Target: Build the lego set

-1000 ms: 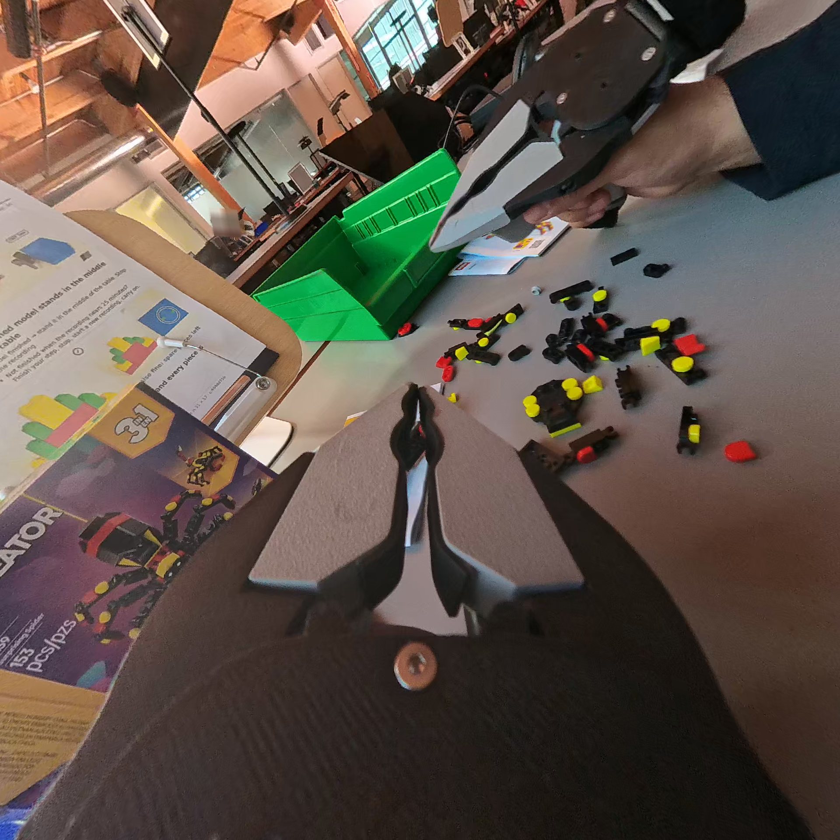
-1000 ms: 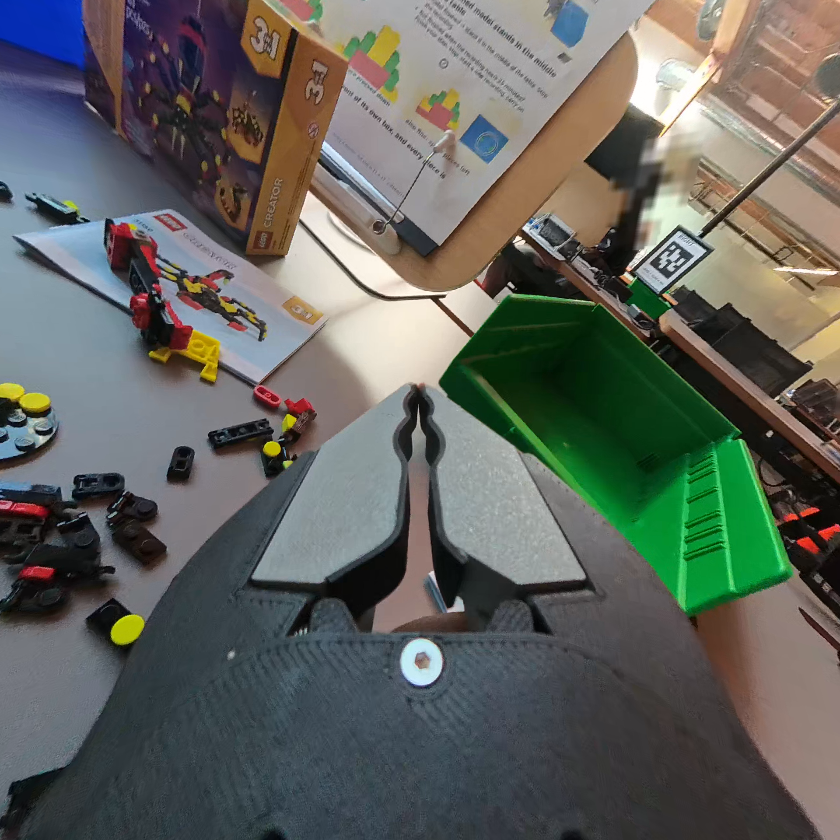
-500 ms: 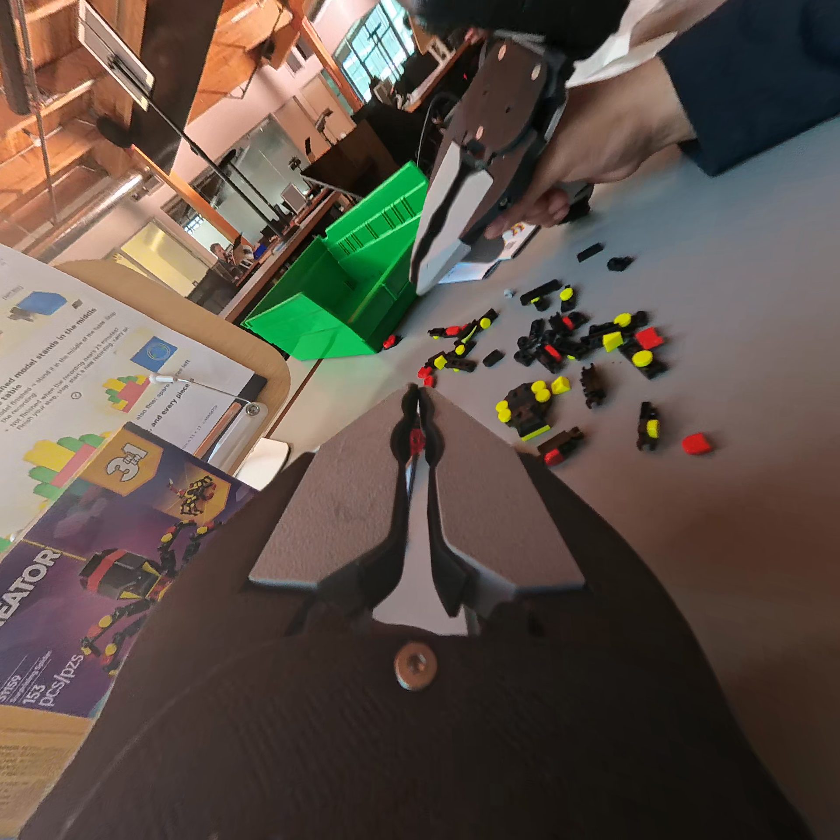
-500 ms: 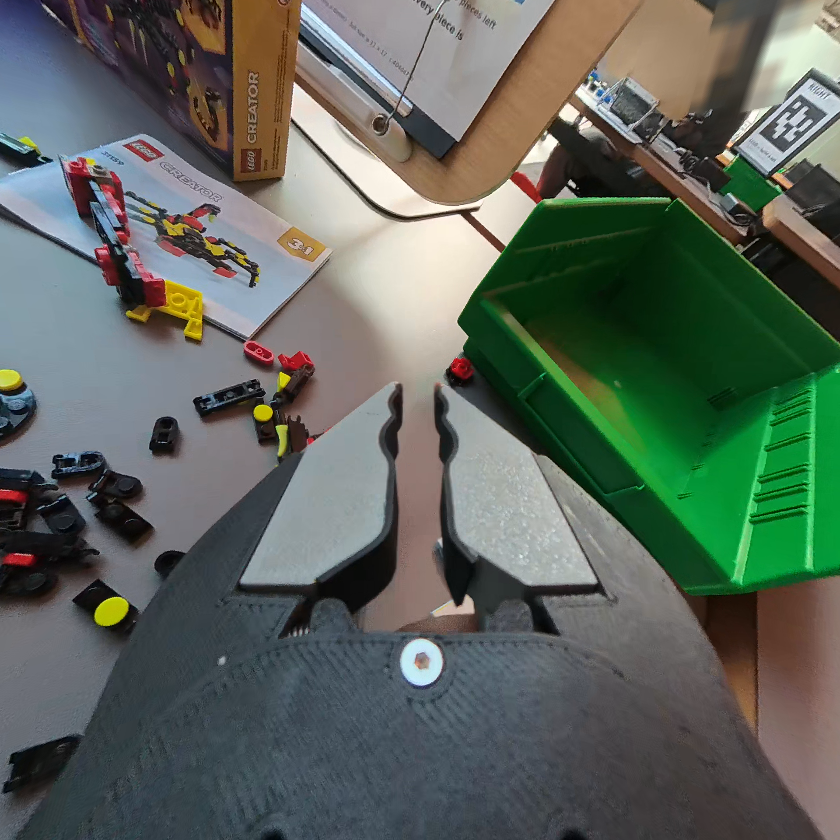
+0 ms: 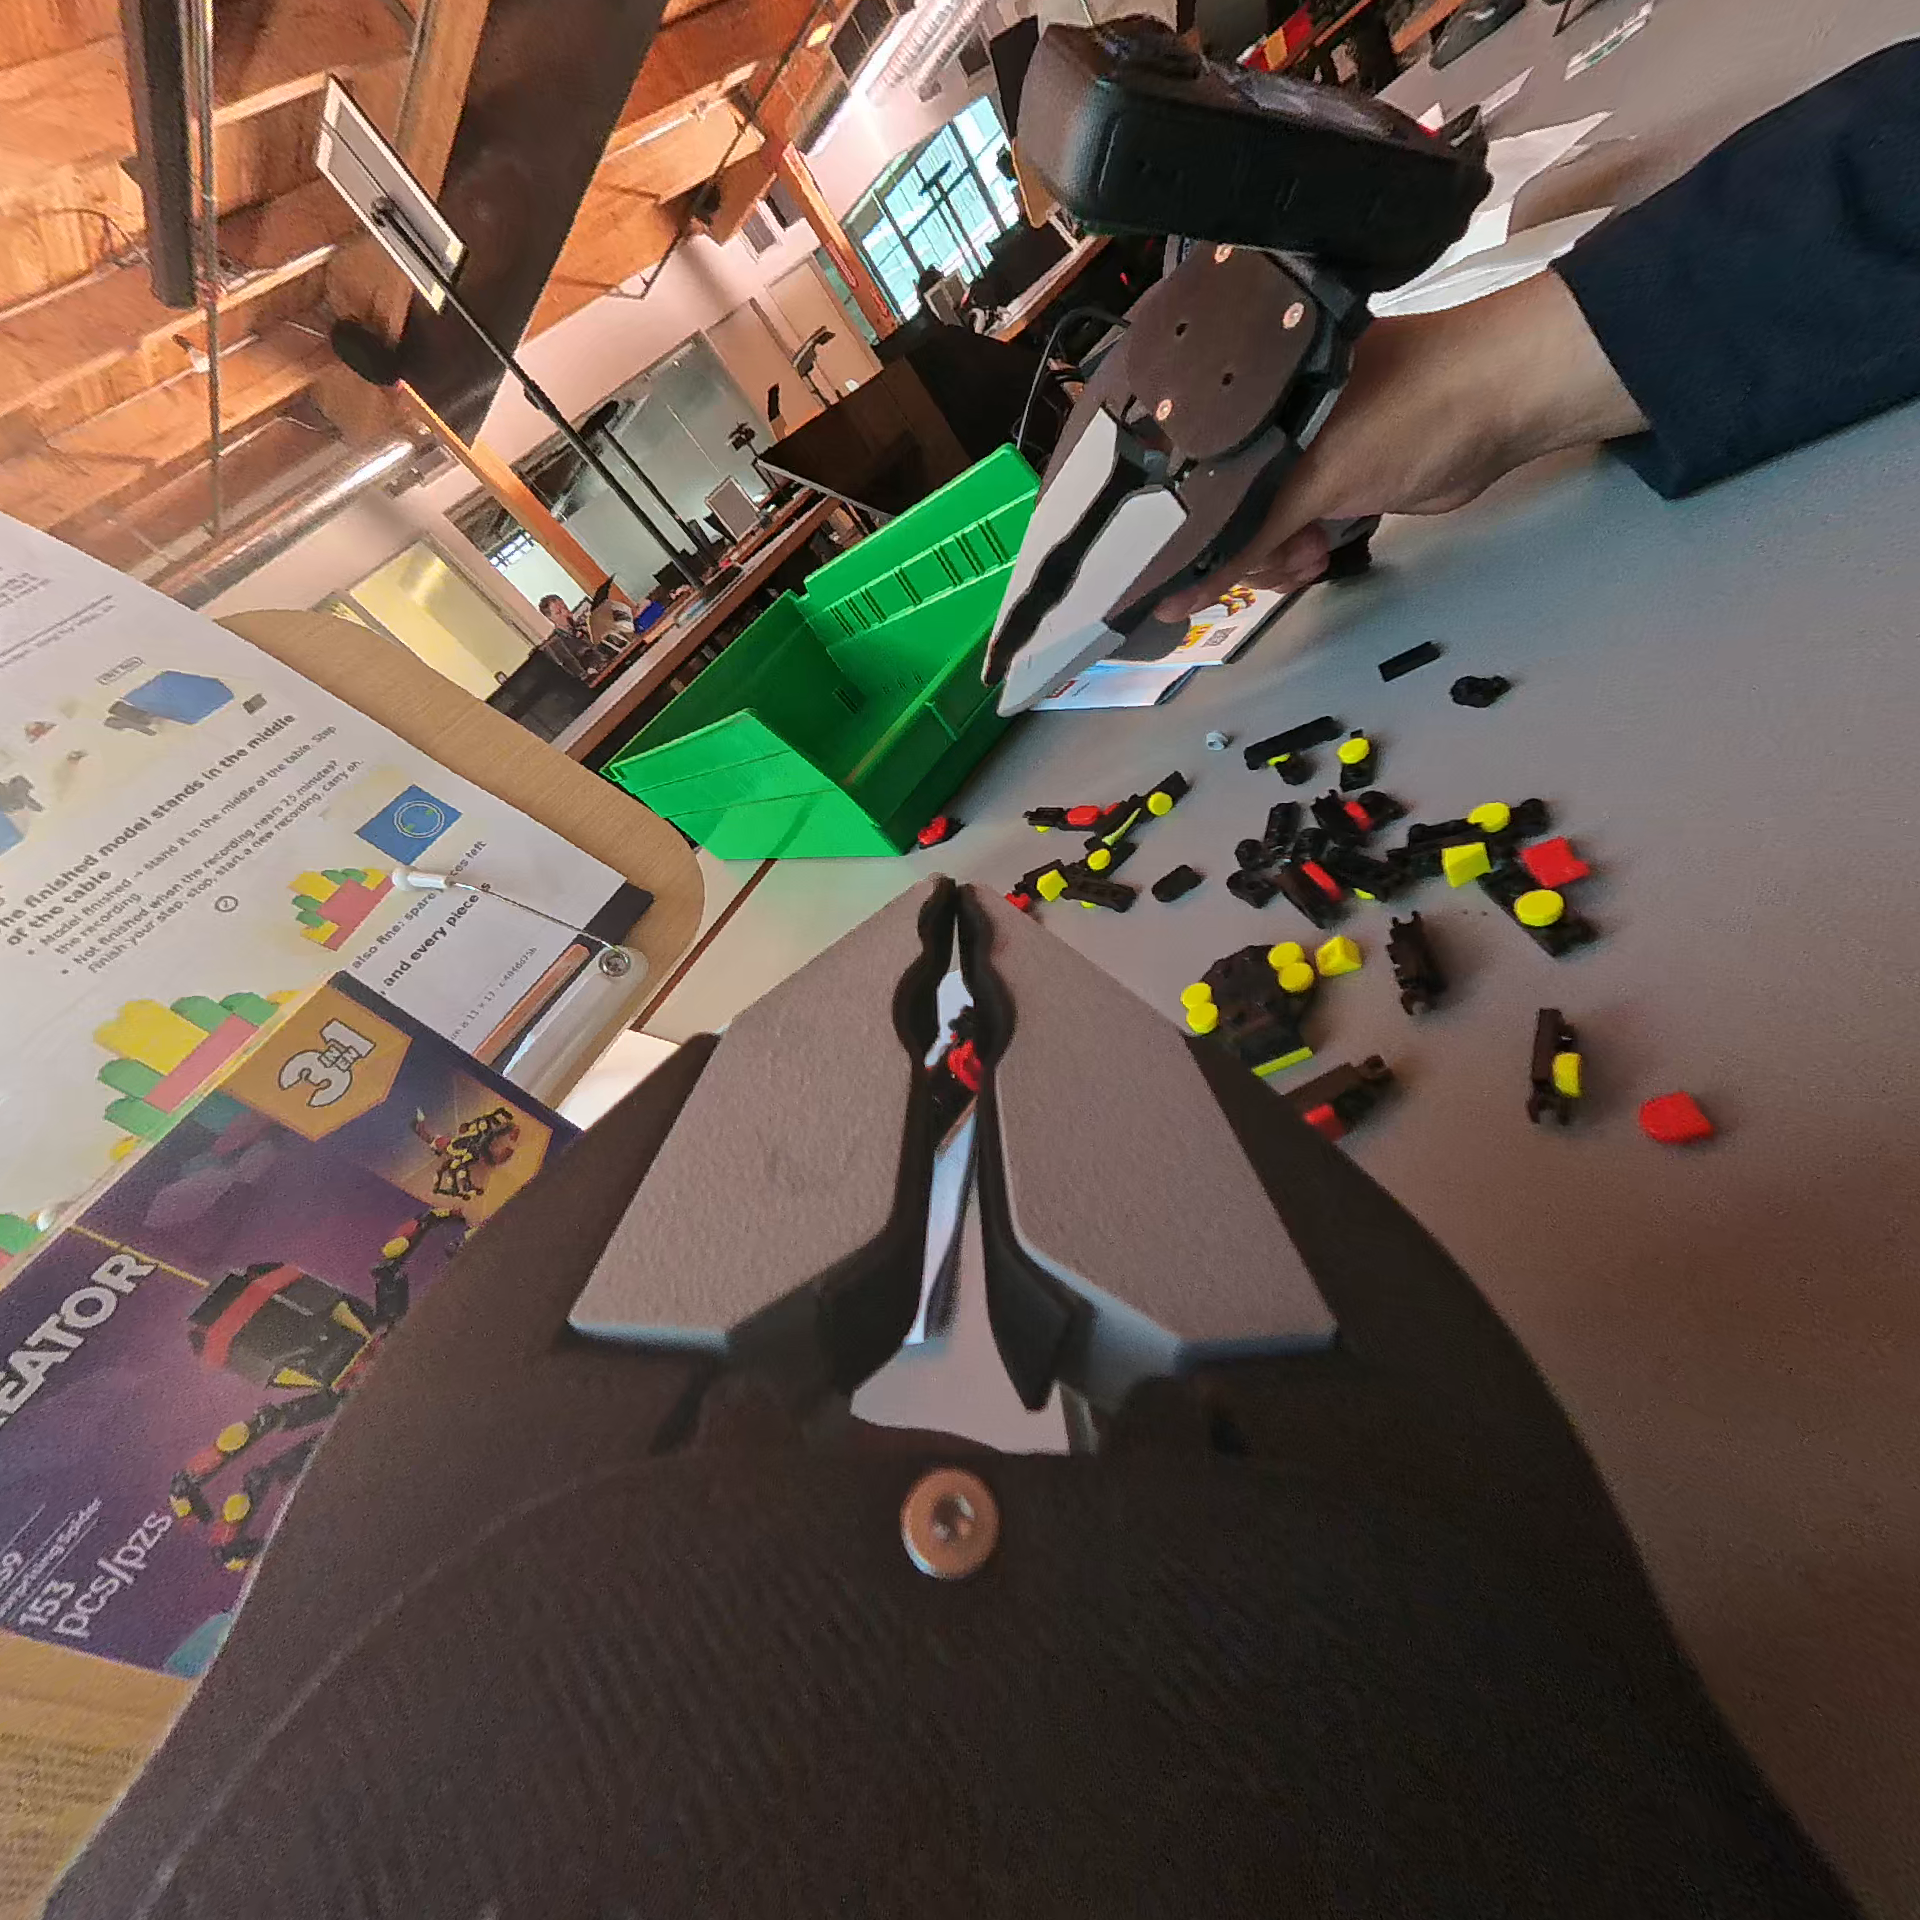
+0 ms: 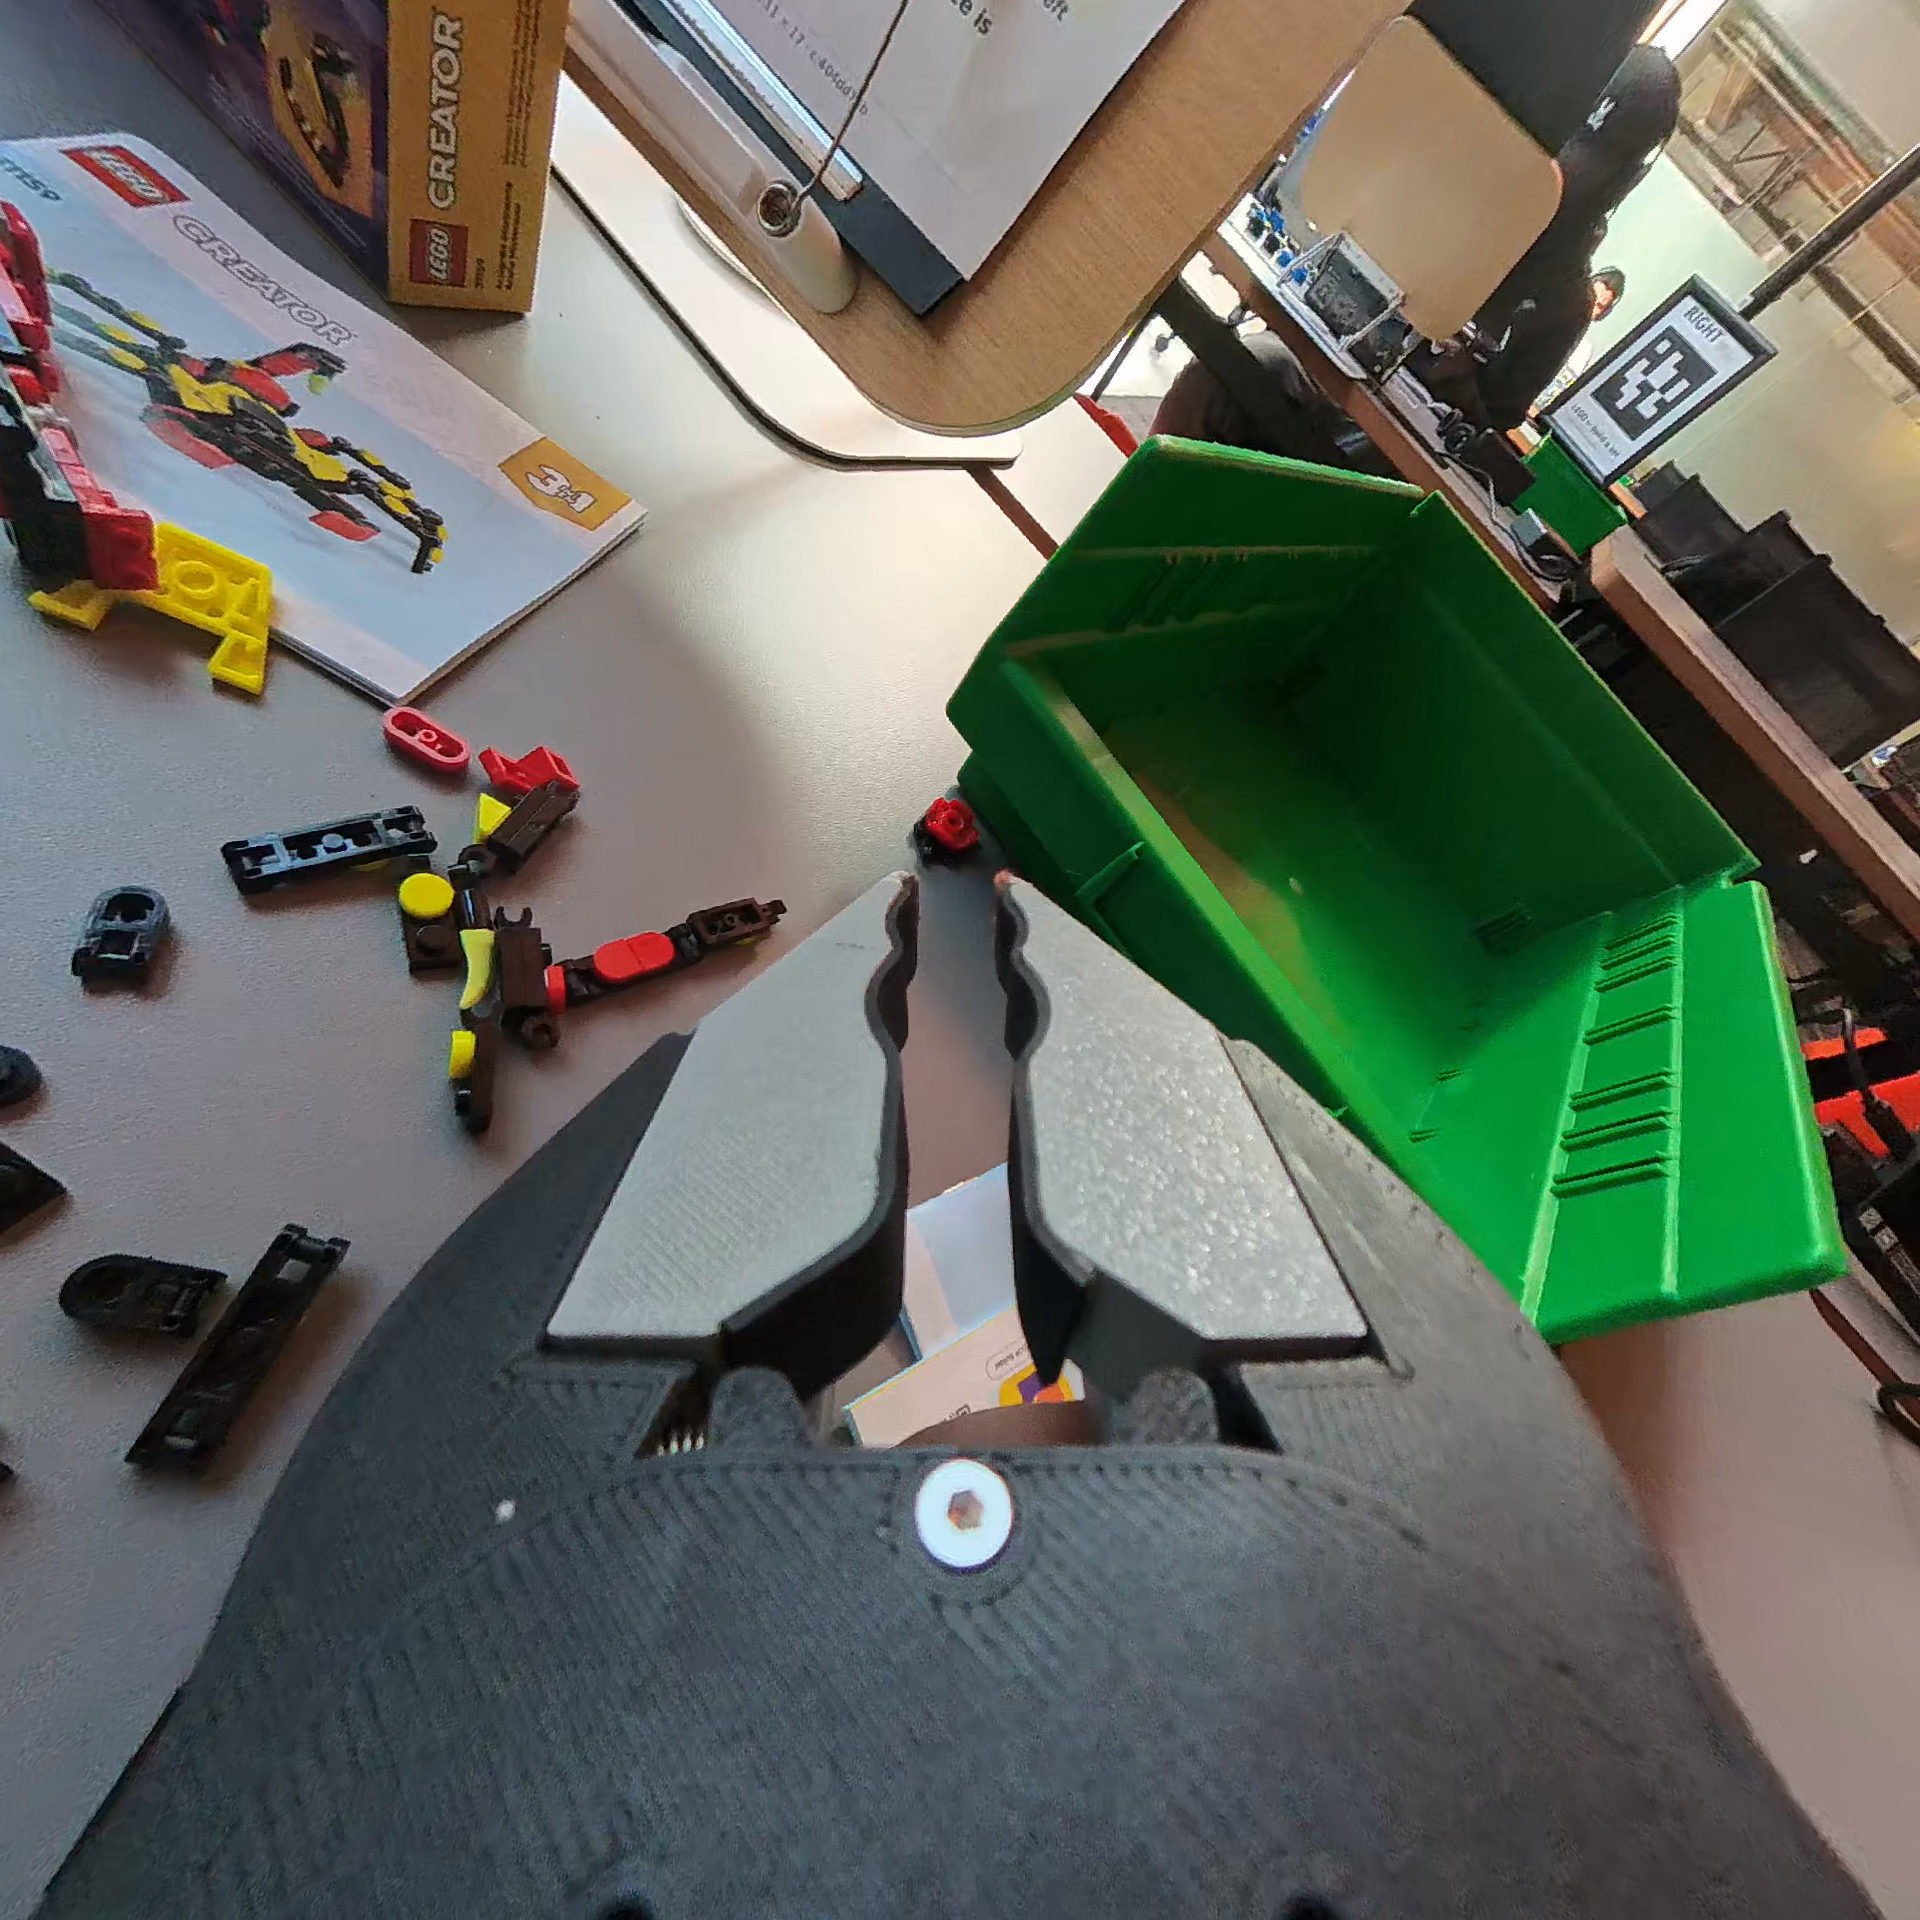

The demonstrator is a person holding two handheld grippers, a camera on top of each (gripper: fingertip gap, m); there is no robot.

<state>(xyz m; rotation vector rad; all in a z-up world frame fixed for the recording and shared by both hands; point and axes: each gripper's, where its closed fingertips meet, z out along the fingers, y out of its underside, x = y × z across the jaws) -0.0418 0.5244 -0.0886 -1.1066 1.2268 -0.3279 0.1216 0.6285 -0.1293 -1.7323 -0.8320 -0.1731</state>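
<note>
Left tool (image 5: 954,914): tips are seen pressed together; a small red and black piece (image 5: 961,1049) shows in the gap behind them, and whether it is gripped or merely lies behind cannot be told
Right tool (image 6: 951,883): a narrow gap is kept between the tips, nothing is held; it is poised just short of a small red piece (image 6: 948,823)
Small red piece: found on the worktop (image 6: 727,644), touching or just beside the front wall of the green bin (image 6: 1455,1091)
Loose pieces: scattered over the worktop in black, red and yellow, too many and too small for a sure count
Partly built model (image 6: 62,499): one, set on the instruction booklet (image 6: 343,436)
Counted: one bin, lying empty; one set box (image 6: 457,156); two booklets, the second glimpsed under the right tool
Handling: the pieces are judged light, stiff and smooth, so they are likely to be flicked away or to slip if pinched off-centre
Grip point: the red piece is best taken across its flat sides, low down
</note>
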